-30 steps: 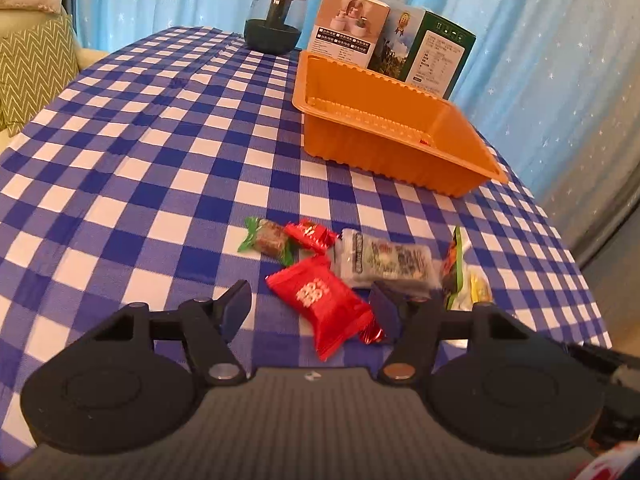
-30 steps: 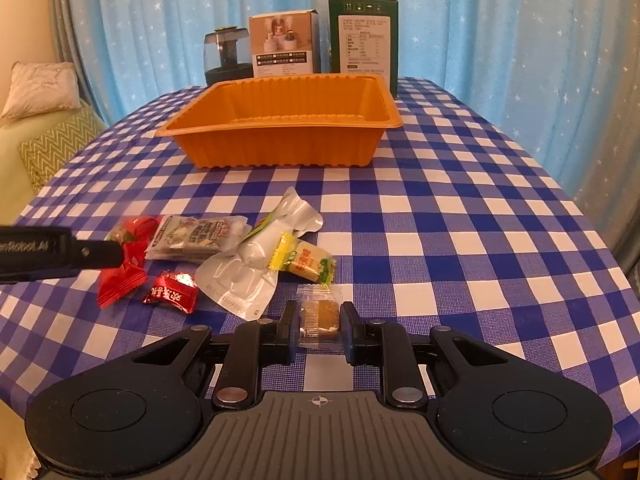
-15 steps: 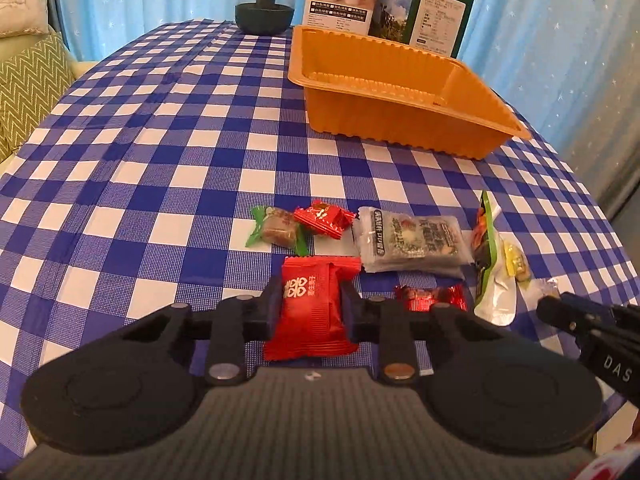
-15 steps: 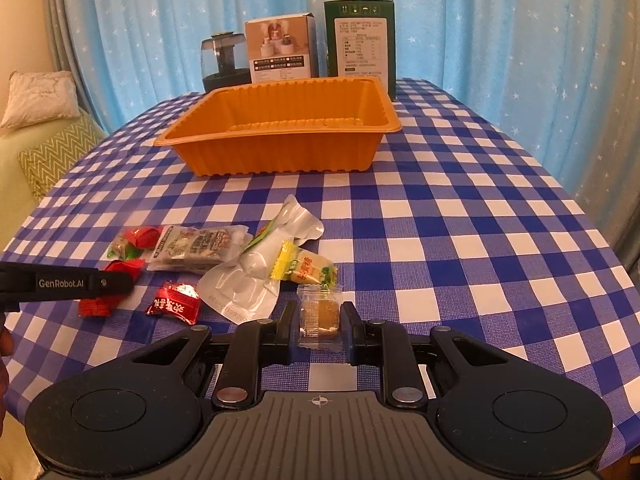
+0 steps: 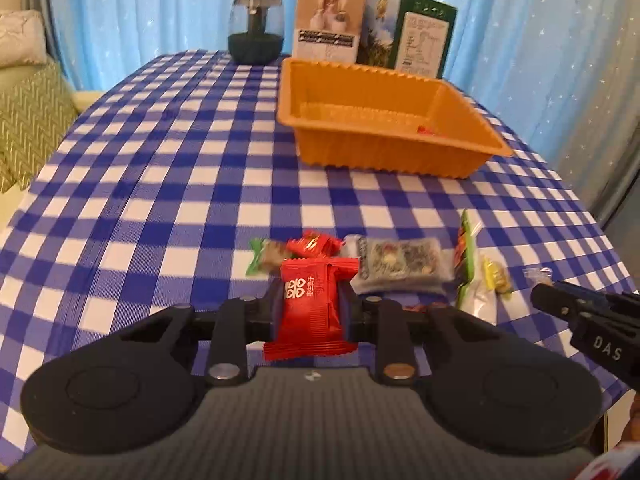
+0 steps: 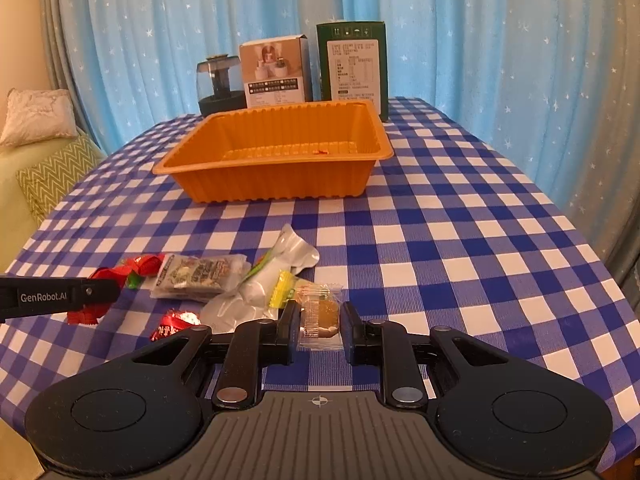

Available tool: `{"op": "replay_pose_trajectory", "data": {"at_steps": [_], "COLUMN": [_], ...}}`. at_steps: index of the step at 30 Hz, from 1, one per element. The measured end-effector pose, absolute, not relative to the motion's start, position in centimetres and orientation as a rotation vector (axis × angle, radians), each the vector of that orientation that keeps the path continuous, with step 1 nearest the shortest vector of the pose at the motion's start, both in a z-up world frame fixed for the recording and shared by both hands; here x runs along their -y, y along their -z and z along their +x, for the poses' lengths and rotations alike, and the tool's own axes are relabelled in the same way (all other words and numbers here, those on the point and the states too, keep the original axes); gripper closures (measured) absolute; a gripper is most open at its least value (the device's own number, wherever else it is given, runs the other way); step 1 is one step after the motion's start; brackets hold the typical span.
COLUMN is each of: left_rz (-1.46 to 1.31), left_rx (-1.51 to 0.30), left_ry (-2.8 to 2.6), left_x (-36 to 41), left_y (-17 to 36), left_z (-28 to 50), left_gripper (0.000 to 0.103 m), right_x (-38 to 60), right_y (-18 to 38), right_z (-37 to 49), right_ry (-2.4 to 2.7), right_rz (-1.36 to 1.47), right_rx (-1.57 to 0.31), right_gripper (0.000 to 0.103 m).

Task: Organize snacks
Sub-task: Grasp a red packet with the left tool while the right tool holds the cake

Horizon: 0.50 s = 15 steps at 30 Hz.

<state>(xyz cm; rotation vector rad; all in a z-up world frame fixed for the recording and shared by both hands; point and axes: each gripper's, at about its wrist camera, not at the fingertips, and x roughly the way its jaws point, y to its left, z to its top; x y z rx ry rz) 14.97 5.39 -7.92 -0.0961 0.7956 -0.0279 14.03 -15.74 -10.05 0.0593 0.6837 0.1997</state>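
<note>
One orange tray [image 6: 276, 184], two boxes [image 6: 276, 72] [image 6: 352, 64], one dark jar [image 6: 220, 84], seven loose snack packets [image 6: 196, 276].

red scrap in orange tray [image 6: 321, 151] too small to identify

Dark jar [image 6: 221, 86], two upright boxes [image 6: 276, 72] [image 6: 353, 64] before starry blue curtain [image 6: 480, 40]; cushions [image 6: 38, 116] left.

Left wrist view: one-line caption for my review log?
Left hand-held gripper pinches a red foil snack packet above the blue-checked tablecloth, orange plastic tray ahead.
</note>
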Motion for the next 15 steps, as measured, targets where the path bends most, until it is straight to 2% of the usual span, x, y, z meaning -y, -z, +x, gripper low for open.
{"op": "replay_pose_trajectory", "data": {"at_steps": [15], "left_rz": [-0.043], "left_rx": [-0.68], "left_ry": [0.122], "left_x": [-3.3], "left_y": [1.9], "left_z": [21.2], "left_gripper": [0.078], "right_x": [16.1], "right_y": [5.6], "right_z": [19.5], "right_ry": [-0.253], "right_rz": [0.067], "right_rx": [-0.576], "right_gripper": [0.081]}}
